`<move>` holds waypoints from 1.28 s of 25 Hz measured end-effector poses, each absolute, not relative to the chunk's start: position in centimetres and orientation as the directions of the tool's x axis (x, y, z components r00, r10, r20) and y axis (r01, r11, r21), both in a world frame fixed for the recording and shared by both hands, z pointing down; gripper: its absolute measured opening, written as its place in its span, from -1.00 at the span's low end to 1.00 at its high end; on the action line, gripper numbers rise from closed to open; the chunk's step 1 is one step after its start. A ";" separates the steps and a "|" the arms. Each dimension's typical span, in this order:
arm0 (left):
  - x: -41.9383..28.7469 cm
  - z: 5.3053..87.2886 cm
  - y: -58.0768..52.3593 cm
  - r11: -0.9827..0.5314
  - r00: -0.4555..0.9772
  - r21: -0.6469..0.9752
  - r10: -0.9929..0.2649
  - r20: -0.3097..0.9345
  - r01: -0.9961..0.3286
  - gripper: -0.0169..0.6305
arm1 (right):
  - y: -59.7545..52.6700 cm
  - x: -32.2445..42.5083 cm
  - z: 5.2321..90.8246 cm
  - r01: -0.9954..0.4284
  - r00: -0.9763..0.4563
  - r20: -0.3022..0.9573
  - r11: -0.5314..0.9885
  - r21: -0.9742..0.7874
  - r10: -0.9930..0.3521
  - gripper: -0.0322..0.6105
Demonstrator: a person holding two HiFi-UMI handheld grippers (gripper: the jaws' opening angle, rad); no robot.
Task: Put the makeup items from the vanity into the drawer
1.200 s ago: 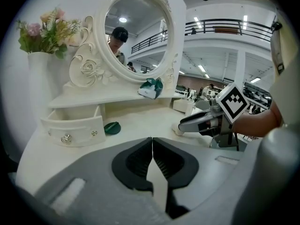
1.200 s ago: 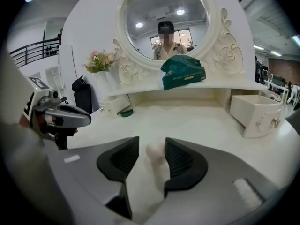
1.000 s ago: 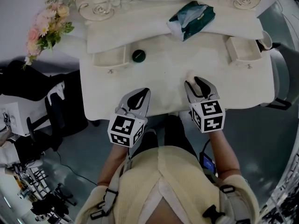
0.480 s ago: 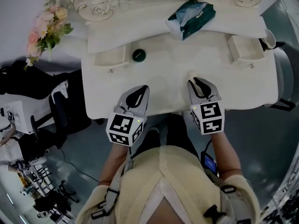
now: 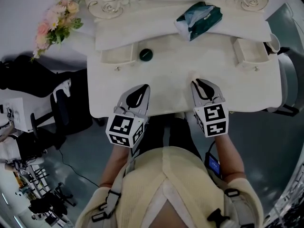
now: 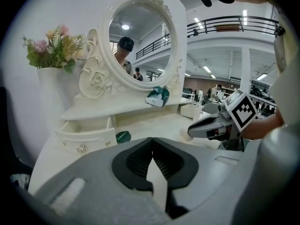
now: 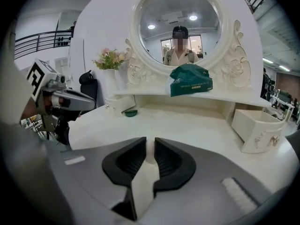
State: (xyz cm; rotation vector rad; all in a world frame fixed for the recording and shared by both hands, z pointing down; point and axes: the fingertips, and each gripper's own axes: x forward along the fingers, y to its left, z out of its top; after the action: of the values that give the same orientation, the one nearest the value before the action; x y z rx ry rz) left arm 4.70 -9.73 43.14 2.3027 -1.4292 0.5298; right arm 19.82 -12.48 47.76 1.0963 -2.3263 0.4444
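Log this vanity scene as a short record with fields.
surface: white vanity top
left hand-held gripper: jaws together, nothing between them
right hand-held gripper: jaws have just been closing, now on a small cream item
dark green round compact: on the top beside the open left drawer
open right drawer: at the top's right end
green tissue pack: on the upper shelf

The white vanity top (image 5: 166, 80) looks bright in the head view, while the grey floor (image 5: 270, 141) around it is dim and the shadows are soft. Both gripper views are round like a fish's eye, black in the corners, with straight lines bent near the edges and the closest parts soft and blurry. Little ceiling lights (image 7: 193, 18) shine as white spots in the mirror (image 7: 154, 50), and long lamps (image 6: 198, 20) glow far behind.
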 end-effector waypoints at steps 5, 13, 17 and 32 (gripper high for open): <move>3.3 42.6 -9.7 -0.401 0.417 0.141 -0.776 0.472 -0.905 -0.94 | -12.2 18.7 45.7 -0.784 -0.539 0.557 0.618 -0.058 -0.632 -0.70; 0.2 40.2 -11.5 -0.403 0.422 0.138 -0.803 0.421 -0.905 -0.94 | -13.1 15.0 41.8 -0.775 -0.554 0.515 0.631 -0.032 -0.654 -0.70; -2.9 39.5 -12.0 -0.375 0.399 0.142 -0.825 0.401 -0.916 -0.94 | -14.1 11.8 40.7 -0.750 -0.581 0.503 0.660 -0.027 -0.640 -0.70; -13.7 40.0 -12.7 -0.248 0.309 0.200 -0.868 0.388 -0.948 -0.94 | -16.9 -2.0 39.6 -0.606 -0.696 0.503 0.795 -0.029 -0.512 -0.68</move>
State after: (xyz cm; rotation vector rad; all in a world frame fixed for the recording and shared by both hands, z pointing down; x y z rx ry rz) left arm -13.66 -12.67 40.00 2.1903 -1.6190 0.2769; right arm -2.04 -16.94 39.57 0.8341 -2.5031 0.2640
